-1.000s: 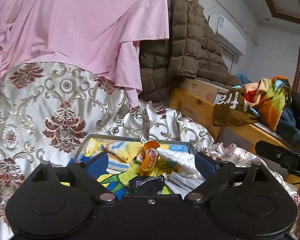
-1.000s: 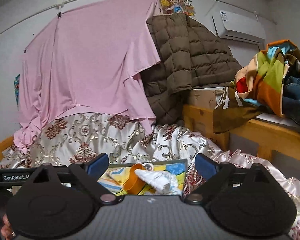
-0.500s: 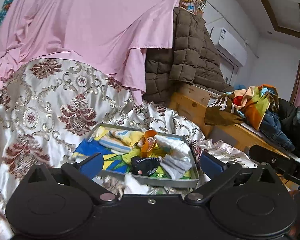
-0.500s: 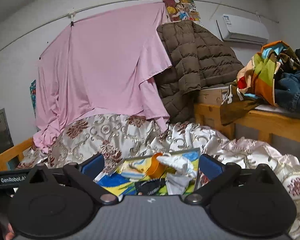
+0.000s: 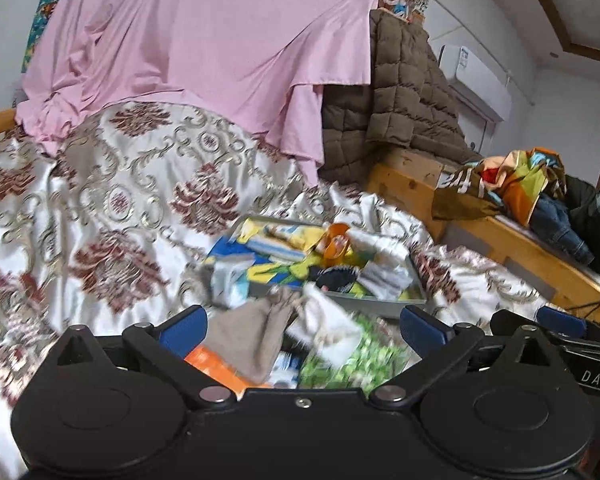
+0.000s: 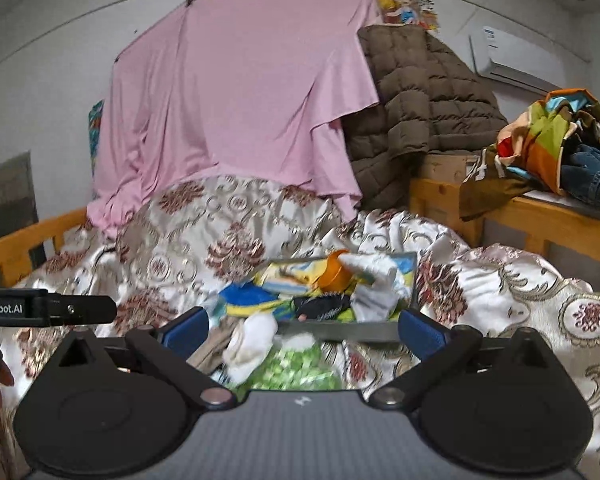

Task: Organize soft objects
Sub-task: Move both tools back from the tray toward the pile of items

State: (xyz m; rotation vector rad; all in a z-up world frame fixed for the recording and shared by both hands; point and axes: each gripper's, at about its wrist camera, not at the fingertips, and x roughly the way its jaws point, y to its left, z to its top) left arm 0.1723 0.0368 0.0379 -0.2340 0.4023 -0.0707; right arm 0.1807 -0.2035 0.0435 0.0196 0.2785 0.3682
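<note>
You are between grabs here: both of your grippers hang over the heap, and neither has anything in it. Your left gripper [image 5: 302, 322] has its jaws spread wide above a grey-beige cloth pouch [image 5: 252, 332] that lies beside a white sock [image 5: 324, 320] and a green-patterned fabric [image 5: 340, 364] — all loose on the cream and maroon brocade bedspread [image 5: 120, 200], just in front of the shallow grey tray [image 5: 384, 306]. Your right gripper [image 6: 302, 326] is spread as wide and empty too, looking at the same pile from a little further back. The tray already holds a jumble of soft pieces, among them a black sock [image 6: 320, 306] and an orange ring-shaped item [image 6: 334, 274]. My reading is that the loose things come next: pick one piece only, lower over its bunched middle, and close — the pouch and sock overlap, so a careless pinch could drag both.
</note>
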